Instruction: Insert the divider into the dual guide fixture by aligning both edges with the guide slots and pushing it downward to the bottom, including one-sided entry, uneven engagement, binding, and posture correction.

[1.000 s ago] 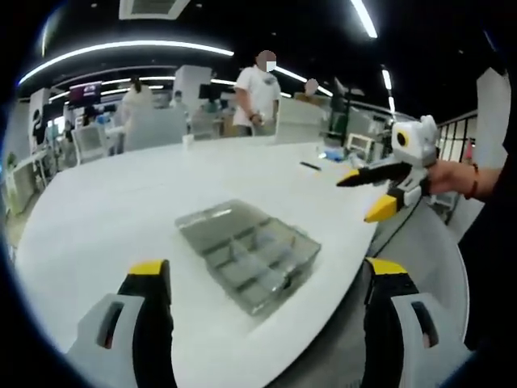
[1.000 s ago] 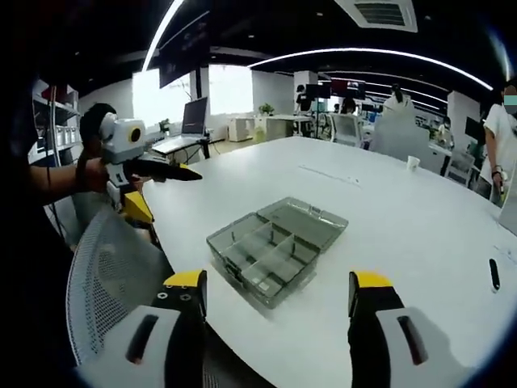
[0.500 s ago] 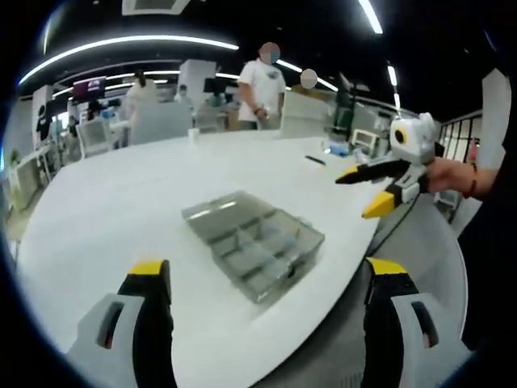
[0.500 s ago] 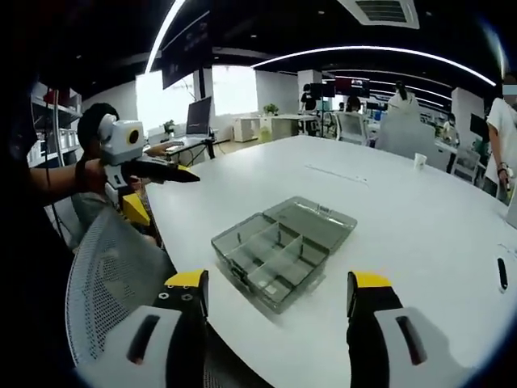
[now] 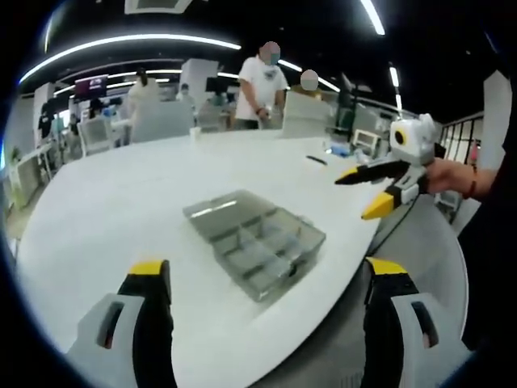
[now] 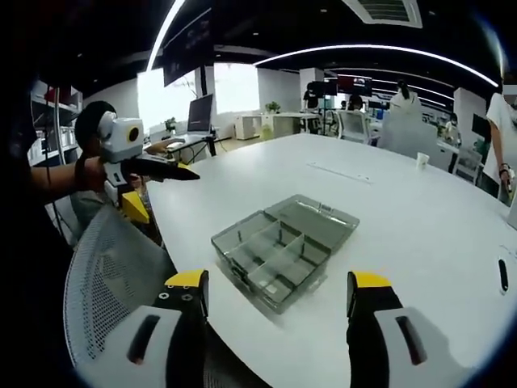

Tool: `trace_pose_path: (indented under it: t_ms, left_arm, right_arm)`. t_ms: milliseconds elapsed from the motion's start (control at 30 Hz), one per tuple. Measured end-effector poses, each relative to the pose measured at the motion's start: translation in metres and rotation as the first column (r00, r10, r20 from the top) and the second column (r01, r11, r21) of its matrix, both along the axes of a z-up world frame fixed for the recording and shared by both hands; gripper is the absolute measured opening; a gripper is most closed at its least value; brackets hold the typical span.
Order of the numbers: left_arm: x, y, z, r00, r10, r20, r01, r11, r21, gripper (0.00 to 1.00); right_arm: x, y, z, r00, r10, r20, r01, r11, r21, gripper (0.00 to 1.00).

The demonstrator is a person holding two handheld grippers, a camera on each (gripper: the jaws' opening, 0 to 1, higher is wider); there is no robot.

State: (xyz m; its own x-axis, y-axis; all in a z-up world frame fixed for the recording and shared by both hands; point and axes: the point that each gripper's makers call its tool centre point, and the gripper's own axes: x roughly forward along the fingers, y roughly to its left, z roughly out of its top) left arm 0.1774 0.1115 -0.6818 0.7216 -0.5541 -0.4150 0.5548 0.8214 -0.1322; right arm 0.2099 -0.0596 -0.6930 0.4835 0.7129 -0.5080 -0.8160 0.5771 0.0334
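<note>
At frame centre the compartment box [image 6: 283, 248] looks like clear, smoky-grey glossy plastic. The counter [image 6: 404, 210] beneath is smooth, matt white. At lower left, the chair back [image 6: 113, 275] is grey mesh.

- Clear grey plastic compartment box [image 5: 254, 241] [image 6: 283, 246], lid open flat beside it, lies at mid-frame on the white bench [image 5: 105, 210] [image 6: 404, 234].
- Thin dividers stand upright inside its tray.

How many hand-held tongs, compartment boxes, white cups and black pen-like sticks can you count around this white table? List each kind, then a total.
Yellow-tipped hand-held tongs: 2, the left tongs and the right tongs, both open
Clear grey plastic compartment box: 1
Small white cup: 1
Short black pen-like stick: 1
Total: 5
</note>
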Motion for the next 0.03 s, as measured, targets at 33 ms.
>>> trace_pose_path:
  t_ms: [33]
  left_arm:
    - [0.0000,0.0001,0.0002,1.000,0.005,-0.001,-0.005,1.000,-0.005,0.98]
  right_arm:
    - [-0.0007,0.0000,-0.0005,1.000,0.001,-0.001,-0.001,1.000,0.000,0.67]
